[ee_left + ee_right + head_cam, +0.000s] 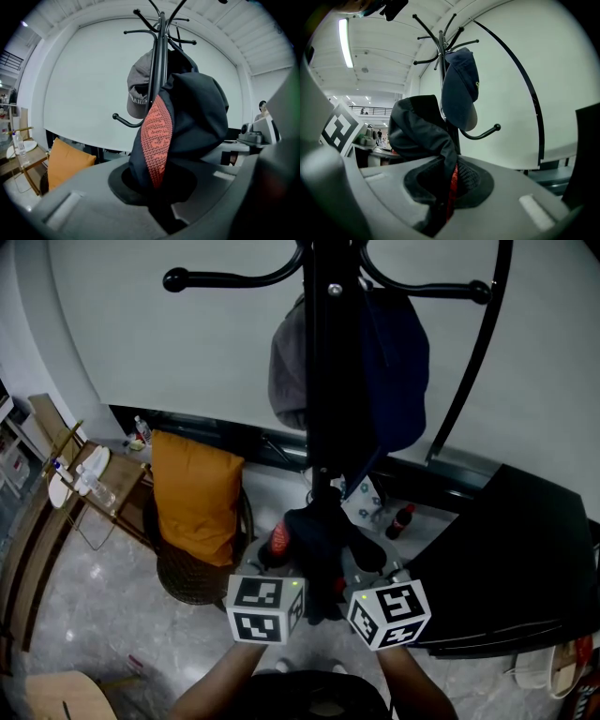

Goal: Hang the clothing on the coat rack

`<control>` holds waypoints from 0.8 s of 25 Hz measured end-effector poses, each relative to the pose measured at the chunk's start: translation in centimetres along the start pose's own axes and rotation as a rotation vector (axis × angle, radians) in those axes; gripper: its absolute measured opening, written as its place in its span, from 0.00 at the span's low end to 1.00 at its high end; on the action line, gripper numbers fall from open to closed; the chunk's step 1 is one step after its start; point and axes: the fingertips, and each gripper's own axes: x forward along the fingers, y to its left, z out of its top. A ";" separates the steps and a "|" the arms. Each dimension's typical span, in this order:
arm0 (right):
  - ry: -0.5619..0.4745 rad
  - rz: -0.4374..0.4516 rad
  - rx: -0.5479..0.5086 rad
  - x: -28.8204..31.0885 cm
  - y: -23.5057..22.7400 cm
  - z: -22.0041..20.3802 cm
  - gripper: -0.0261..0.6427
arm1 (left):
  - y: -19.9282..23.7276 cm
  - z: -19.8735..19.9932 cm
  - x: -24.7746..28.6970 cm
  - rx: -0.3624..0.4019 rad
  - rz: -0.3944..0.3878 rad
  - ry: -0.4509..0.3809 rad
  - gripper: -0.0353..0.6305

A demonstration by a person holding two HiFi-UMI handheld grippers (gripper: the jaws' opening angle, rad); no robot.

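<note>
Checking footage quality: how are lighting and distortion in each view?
Head view: dim, the black garment merges with the coat rack pole. Left gripper view: strong fisheye bending, dark corners, garment backlit by the pale wall. Right gripper view: same fisheye, ceiling light strip glaring.

Rack pole (328, 381) dead ahead; grey cap (286, 367) on left side, navy cap (398, 362) on right. Upper hooks (220, 279) bare, open approach. Chair (192, 582) low left, black desk (525, 559) low right.
</note>
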 end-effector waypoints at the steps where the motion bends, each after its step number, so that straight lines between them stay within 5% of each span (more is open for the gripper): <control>1: 0.000 0.000 -0.001 0.1 0.0 0.0 0.09 | 0.1 0.0 0.1 -0.001 0.000 0.000 0.09; 20: 0.019 0.003 0.000 1.9 -0.8 -0.5 0.09 | 1.4 -0.3 1.6 -0.015 0.016 0.013 0.09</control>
